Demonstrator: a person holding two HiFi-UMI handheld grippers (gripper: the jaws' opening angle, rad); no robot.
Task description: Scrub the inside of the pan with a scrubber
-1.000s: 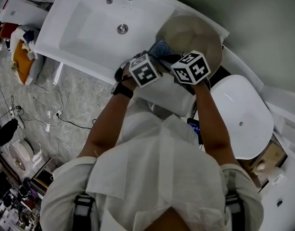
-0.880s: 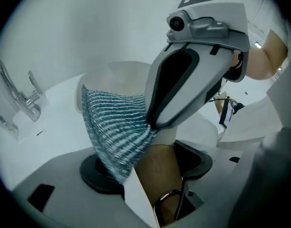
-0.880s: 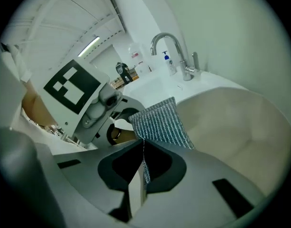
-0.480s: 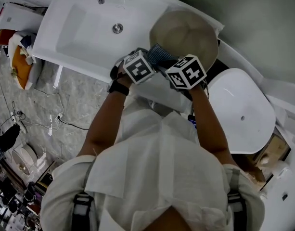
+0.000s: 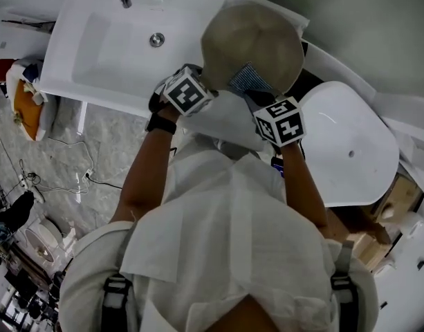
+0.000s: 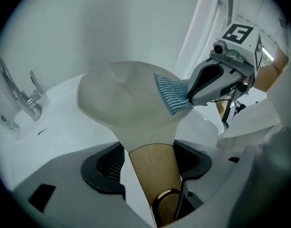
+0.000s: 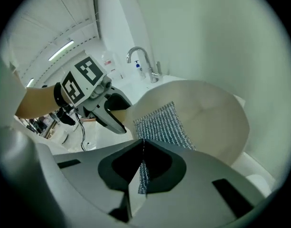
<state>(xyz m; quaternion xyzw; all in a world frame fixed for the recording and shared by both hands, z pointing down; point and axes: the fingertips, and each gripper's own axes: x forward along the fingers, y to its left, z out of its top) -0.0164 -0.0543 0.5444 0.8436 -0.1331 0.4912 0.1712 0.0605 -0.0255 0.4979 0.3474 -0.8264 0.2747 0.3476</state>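
Right gripper [image 7: 141, 145] has swung away from the left gripper [image 6: 150, 163]; the two marker cubes, nearly touching a second ago, now sit apart. Scrubber [image 7: 162, 125] has gone with it, from the pan's near-left rim toward the lower middle of the bowl.

- Right jaws are pinched tight on one edge of the scrubber; the rest of the cloth lies flat on the pan's inner wall.
- Left jaws stand wide, clamped round the wooden handle [image 6: 152, 177], holding the pan [image 5: 253, 40] tilted, its bowl facing the person, at the right end of the sink [image 5: 108, 40].

Risks, as judged:
- The hold on the cloth is thin; a hard drag could pull it free.
- Pressure far from the handle could lever the pan, twisting it in the left jaws or knocking it against the basin.
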